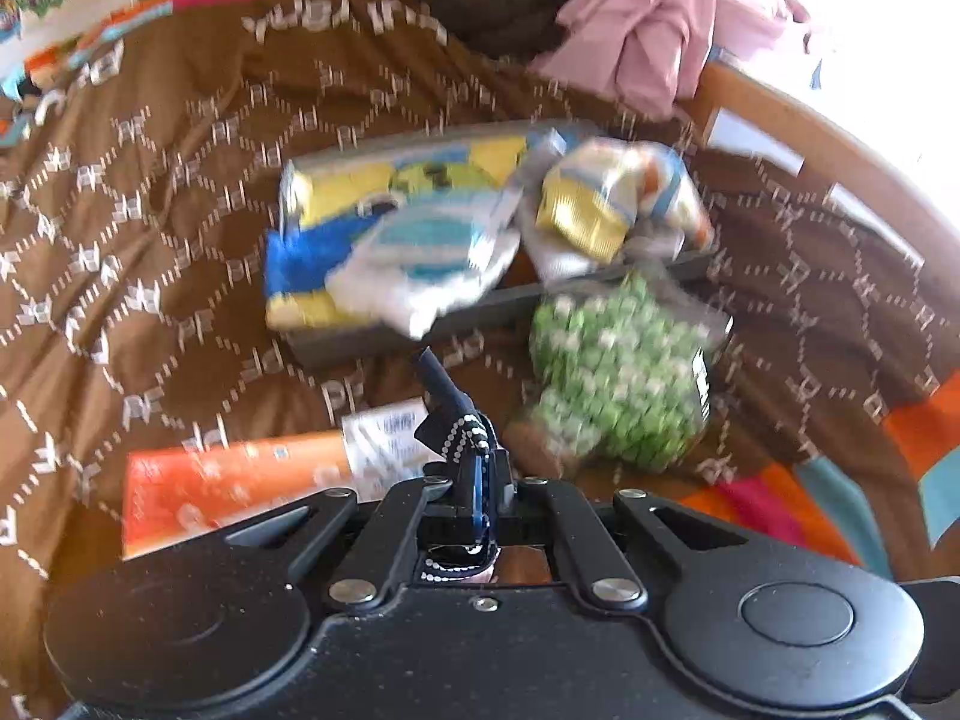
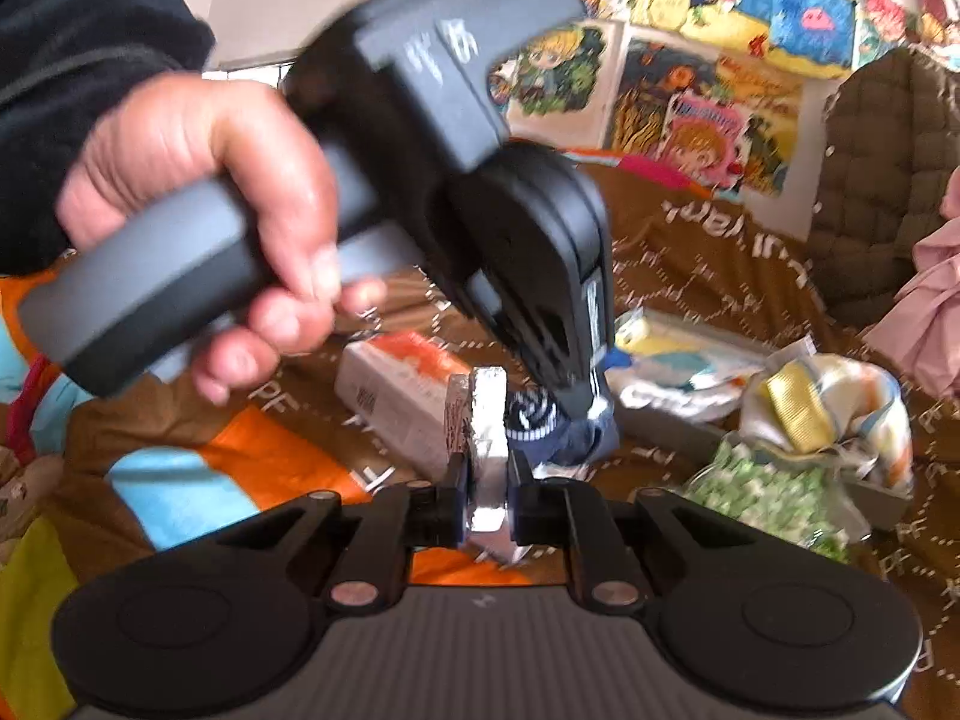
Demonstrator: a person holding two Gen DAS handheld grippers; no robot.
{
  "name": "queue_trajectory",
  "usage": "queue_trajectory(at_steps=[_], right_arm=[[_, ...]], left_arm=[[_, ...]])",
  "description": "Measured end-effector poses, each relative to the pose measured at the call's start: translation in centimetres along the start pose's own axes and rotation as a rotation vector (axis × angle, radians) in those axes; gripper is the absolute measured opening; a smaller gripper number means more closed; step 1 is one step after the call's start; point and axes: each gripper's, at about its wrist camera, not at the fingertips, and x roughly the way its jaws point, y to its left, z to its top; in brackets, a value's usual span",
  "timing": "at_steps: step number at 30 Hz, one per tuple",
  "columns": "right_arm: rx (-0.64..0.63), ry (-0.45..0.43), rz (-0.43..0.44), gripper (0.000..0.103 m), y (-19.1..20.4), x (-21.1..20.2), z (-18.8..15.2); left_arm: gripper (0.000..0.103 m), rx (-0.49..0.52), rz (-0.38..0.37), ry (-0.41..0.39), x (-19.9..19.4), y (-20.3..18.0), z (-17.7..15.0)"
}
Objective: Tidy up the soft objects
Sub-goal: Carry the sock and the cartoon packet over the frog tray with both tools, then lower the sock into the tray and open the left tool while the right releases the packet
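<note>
While my left tongs (image 1: 474,456) pinch a navy dotted sock (image 1: 465,432), my right tongs (image 2: 486,498) clamp a silvery wrapped packet (image 2: 487,450) just beside it. Past both, a grey tray (image 1: 384,339) on the brown bedspread (image 1: 150,228) is heaped with bright soft things, and a green speckled bag (image 1: 618,372) leans on its near edge. An orange box (image 1: 234,486) lies close at left. Pink cloth (image 1: 666,18) crowds the far right; bare bedspread spreads open to the left.

Both wrist views look down, close over the brown bedspread (image 1: 180,210), sharing the grey tray (image 1: 372,342).
</note>
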Motion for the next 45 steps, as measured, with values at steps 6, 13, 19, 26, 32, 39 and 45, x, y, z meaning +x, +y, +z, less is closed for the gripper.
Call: queue_trajectory(at_steps=[6,13,19,26,32,39,45], right_arm=[[0.003,-0.077,-0.098,0.014,-1.1,-1.1,0.4],[0.082,-0.165,-0.217,0.014,-4.6,-1.5,0.5],[0.153,-0.211,-0.309,0.014,-8.0,-0.2,0.1],[0.184,-0.244,-0.332,0.014,-13.1,3.1,0.9],[0.224,-0.238,-0.408,0.014,-17.6,6.0,1.1],[0.419,-0.268,-0.332,0.014,-23.5,8.3,0.5],[0.518,-0.206,-0.29,0.015,-26.4,10.3,-0.4]], left_arm=[[0.0,0.018,0.039,-0.108,-3.0,-1.2,2.2],[0.001,-0.006,0.031,-0.225,-3.5,-2.0,4.8],[0.001,-0.034,0.013,-0.285,-1.5,-1.7,7.9],[0.001,-0.032,0.004,-0.349,2.5,-0.6,11.3],[0.0,-0.134,-0.006,-0.426,6.1,2.5,13.7],[0.001,-0.169,0.007,-0.355,11.7,4.7,12.4],[0.001,-0.153,-0.015,-0.254,15.3,5.2,10.3]])
